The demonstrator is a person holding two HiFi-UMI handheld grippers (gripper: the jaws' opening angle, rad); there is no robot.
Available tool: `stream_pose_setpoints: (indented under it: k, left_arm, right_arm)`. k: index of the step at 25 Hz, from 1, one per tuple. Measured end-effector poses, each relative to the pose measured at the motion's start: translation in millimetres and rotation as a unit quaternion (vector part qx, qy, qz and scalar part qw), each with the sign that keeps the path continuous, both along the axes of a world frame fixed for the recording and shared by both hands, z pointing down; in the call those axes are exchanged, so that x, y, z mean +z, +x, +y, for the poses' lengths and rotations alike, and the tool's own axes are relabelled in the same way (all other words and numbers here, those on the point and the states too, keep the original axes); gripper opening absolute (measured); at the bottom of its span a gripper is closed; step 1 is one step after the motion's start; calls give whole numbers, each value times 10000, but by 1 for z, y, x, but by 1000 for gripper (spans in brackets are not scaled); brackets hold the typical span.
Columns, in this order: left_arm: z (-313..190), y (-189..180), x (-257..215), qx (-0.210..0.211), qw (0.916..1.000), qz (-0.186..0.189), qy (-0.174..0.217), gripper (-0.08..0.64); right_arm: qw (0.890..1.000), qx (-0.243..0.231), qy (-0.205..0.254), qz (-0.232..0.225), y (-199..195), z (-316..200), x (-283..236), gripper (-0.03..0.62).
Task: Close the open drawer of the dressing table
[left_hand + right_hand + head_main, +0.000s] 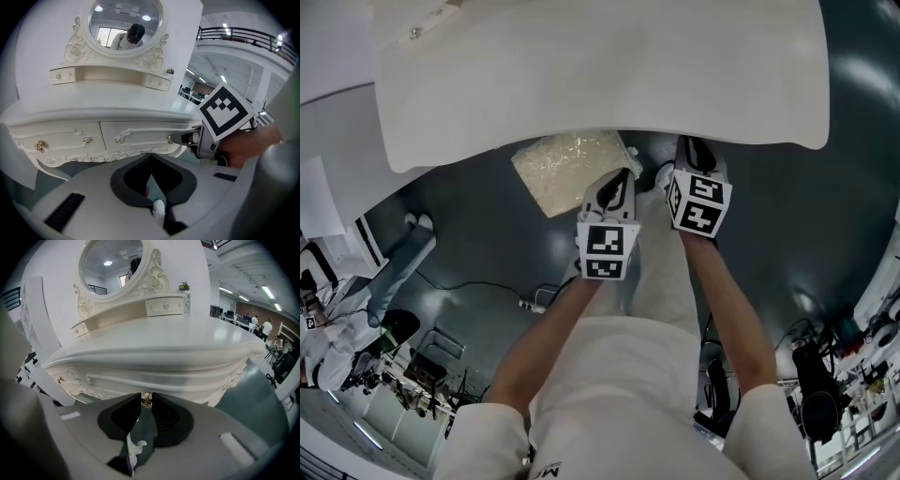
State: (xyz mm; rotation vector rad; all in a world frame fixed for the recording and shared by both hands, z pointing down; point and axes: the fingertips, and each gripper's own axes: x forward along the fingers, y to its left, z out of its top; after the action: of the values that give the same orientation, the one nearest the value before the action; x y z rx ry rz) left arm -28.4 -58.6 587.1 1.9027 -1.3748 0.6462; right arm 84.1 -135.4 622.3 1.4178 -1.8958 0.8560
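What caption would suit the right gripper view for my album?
Right gripper clasps the gold drawer handle under the curved top of the white dressing table.

dressing table (93, 103) — cream-white | drawer knob (147, 397) — gold | marker cube (607, 251) — black-white squares

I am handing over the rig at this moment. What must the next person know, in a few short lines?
Left gripper: jaws together, empty, in front of the dressing table, touching nothing.
Right gripper: closed on the gold knob of the drawer.
Done: that drawer's front looks almost level with the neighbouring drawer; I cannot tell if a gap remains.
Left: probably push gently until it stops, then release the knob.
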Motion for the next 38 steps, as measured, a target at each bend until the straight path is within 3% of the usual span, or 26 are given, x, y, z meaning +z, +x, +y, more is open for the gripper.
stream_pose_setpoints:
  k: [16, 28, 38]
  left_arm:
    - [7, 1, -15, 145, 9998, -35, 148, 9]
    - [8, 11, -62, 284, 9987, 6, 429, 9]
    - [12, 17, -108, 439, 9971, 61, 624, 9]
  right_arm:
    - [9998, 21, 106, -146, 9, 13, -16, 104]
    - [9980, -70, 590, -221, 11, 29, -78, 6]
    - [9959, -73, 820, -375, 10, 46, -129, 3]
